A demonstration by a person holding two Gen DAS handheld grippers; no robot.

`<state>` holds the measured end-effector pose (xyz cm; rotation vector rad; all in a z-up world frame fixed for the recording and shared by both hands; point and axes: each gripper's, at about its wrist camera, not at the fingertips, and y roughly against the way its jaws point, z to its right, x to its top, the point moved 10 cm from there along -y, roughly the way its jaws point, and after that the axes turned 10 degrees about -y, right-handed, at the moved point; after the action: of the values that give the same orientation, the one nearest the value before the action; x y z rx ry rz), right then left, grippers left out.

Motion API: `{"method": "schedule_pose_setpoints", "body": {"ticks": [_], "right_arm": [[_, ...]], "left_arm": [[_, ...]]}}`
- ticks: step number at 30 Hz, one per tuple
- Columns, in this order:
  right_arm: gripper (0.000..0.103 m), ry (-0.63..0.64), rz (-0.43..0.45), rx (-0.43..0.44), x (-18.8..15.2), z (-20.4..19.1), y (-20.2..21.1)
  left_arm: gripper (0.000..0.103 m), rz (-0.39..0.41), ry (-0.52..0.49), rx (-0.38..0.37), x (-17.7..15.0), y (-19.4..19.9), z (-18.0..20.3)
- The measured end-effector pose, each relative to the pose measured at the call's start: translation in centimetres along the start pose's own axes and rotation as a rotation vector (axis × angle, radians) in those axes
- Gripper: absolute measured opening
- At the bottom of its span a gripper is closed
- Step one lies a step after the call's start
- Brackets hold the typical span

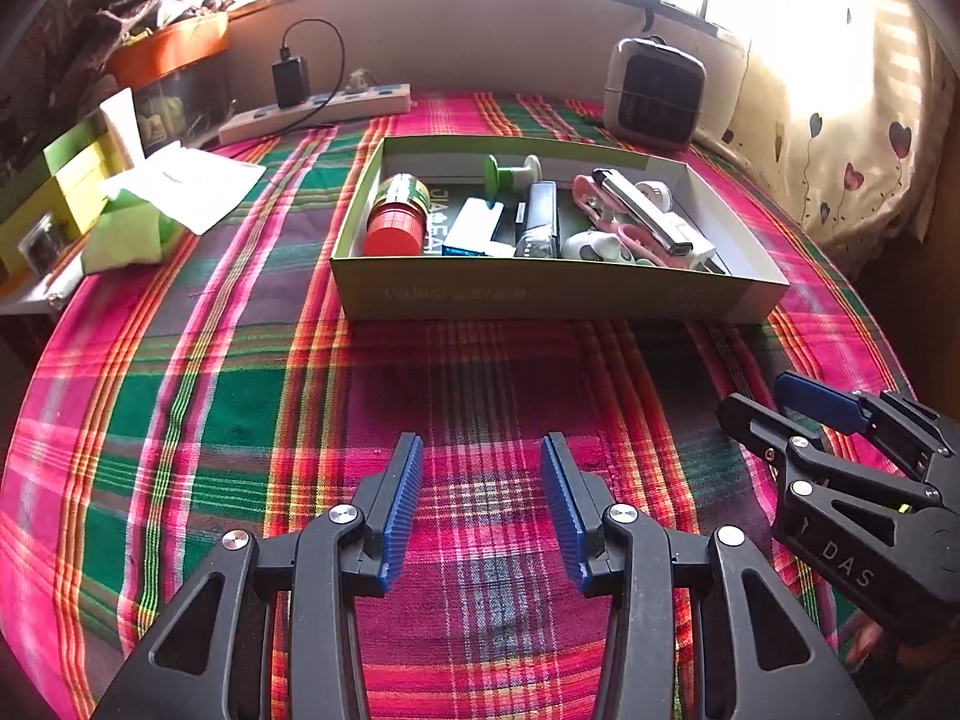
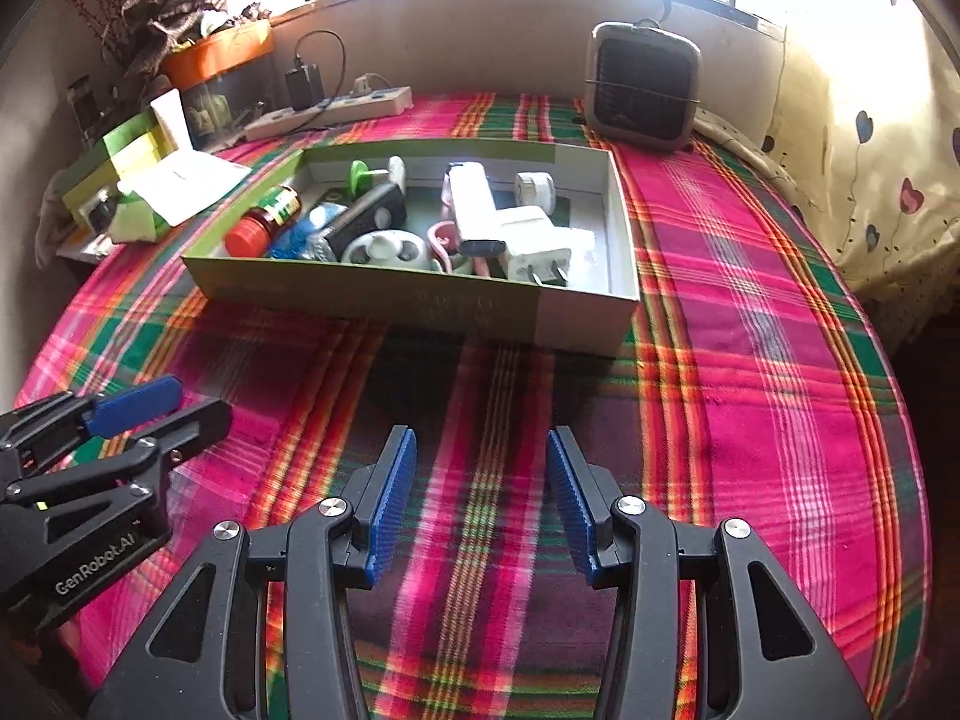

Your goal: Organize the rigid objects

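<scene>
Jaws on both the left gripper [image 1: 482,504] and right gripper [image 2: 480,498] gape wide, empty, low in frame; items fill the shallow green cardboard box [image 1: 540,294] mid-frame. Approach from above, one item at a time.

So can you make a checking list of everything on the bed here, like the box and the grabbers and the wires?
Surface: plaid cloth, pink and green, bare in front of the box.
Job's things: open box holds a red-capped bottle, green spool, black case, silver bar, white plug and pink scissors, all lying loose together.
Clutter: papers and green cartons at the left edge.
Grippers: left gripper and right gripper both open, holding nothing, apart from the box.
Cables: power strip with a black charger and looped wire.
Surroundings: small heater, window above, heart-print curtain right.
</scene>
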<state>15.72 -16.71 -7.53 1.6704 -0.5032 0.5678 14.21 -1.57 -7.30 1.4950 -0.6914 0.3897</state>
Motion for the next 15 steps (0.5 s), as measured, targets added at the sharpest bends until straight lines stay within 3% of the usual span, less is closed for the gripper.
{"method": "schedule_pose_setpoints", "body": {"ticks": [10, 15], "right_arm": [[0.046, -0.016, -0.002, -0.029, -0.5, 0.8, 0.3], [0.048, -0.012, -0.002, -0.038, -0.5, 0.8, 0.2]], "left_arm": [[0.042, 0.004, -0.013, 0.051, -0.3, 0.2, 1.2], [0.053, 0.003, -0.021, 0.040, -0.3, 0.1, 1.7]]}}
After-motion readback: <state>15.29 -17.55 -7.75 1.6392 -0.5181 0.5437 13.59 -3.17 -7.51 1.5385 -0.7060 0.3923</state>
